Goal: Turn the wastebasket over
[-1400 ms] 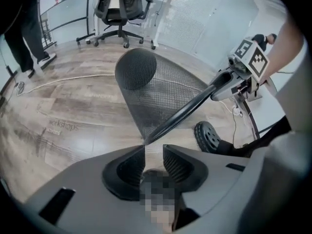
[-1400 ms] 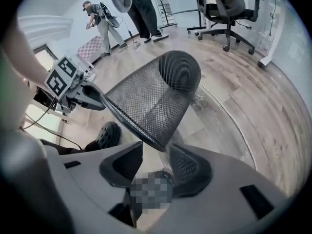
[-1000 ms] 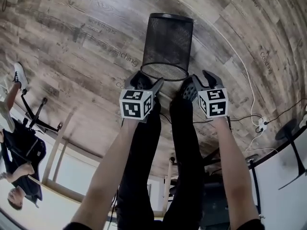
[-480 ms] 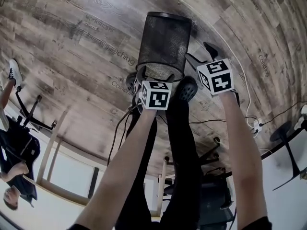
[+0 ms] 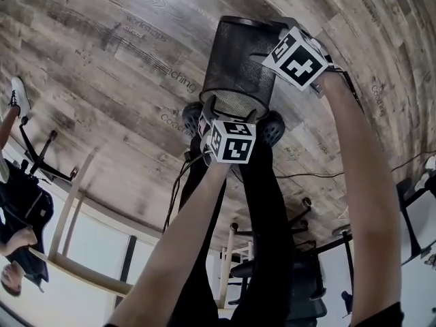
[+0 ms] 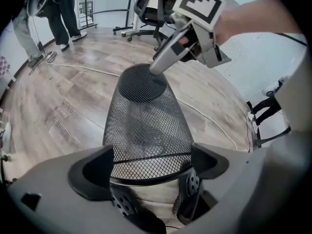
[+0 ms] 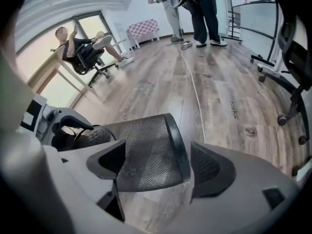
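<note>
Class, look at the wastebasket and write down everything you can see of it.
The wastebasket is black wire mesh, see-through, tapering. It appears to lie on its side on the wood floor. Its wider, thin-rimmed end sits by the person's shoes, between the open jaws of the left hand-held gripper; its narrower end, ringed by a solid dark band, sits between those of the right hand-held gripper. Both pairs of jaws have just been opening; neither clamps it.
</note>
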Demonstrator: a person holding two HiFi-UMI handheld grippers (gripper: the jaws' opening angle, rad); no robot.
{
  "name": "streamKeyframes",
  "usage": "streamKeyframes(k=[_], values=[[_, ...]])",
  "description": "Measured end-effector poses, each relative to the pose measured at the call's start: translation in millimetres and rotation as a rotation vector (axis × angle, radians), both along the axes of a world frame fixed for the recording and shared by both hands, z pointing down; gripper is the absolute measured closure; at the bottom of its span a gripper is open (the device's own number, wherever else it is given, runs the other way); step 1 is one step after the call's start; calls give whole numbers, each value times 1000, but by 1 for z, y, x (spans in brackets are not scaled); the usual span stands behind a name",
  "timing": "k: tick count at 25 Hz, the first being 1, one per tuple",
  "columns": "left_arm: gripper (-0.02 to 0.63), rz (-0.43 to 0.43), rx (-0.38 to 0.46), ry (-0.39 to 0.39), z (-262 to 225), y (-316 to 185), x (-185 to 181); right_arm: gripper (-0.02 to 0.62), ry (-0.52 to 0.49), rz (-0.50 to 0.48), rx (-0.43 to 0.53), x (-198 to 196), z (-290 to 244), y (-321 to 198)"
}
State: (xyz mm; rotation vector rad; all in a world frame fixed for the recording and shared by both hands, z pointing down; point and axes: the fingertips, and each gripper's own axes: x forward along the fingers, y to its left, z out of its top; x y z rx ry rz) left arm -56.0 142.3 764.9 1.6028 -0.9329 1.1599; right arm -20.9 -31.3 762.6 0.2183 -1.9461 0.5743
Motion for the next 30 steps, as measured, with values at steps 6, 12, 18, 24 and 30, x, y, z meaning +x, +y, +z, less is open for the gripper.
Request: streamKeyframes(k=[6, 12, 18, 24, 30], values=[[117, -6, 16, 6, -1, -2, 3, 198, -25, -84, -118, 0, 23, 0], [114, -11, 62, -15, -1, -1, 9, 192, -2, -134, -162, 6, 24, -1], [110, -32, 76, -29, -2, 9, 8, 202, 78, -309, -123, 8, 7, 12], [109, -46, 68, -12, -5, 47, -10, 269, -28, -328, -81, -16, -41, 38], [109, 73, 19, 31, 0, 95, -32, 332, -191, -174, -195, -27, -99, 85]])
